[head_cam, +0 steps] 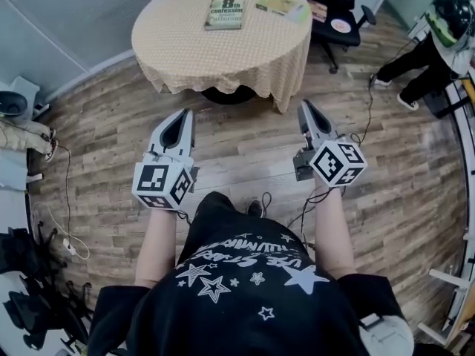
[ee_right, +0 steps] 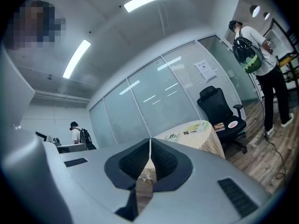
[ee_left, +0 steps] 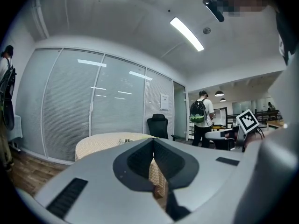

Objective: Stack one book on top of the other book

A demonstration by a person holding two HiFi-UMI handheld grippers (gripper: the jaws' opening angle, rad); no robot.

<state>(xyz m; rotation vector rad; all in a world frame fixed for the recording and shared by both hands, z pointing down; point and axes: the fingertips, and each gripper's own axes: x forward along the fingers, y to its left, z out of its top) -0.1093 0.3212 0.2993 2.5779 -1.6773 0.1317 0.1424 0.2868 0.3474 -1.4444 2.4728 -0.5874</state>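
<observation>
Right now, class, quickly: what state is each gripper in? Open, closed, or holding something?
Left gripper: closed, holding nothing.
Right gripper: closed, holding nothing.

a green book (head_cam: 225, 13) and a yellow book (head_cam: 277, 4) lie on a beige dotted tablecloth (head_cam: 223, 54).
</observation>
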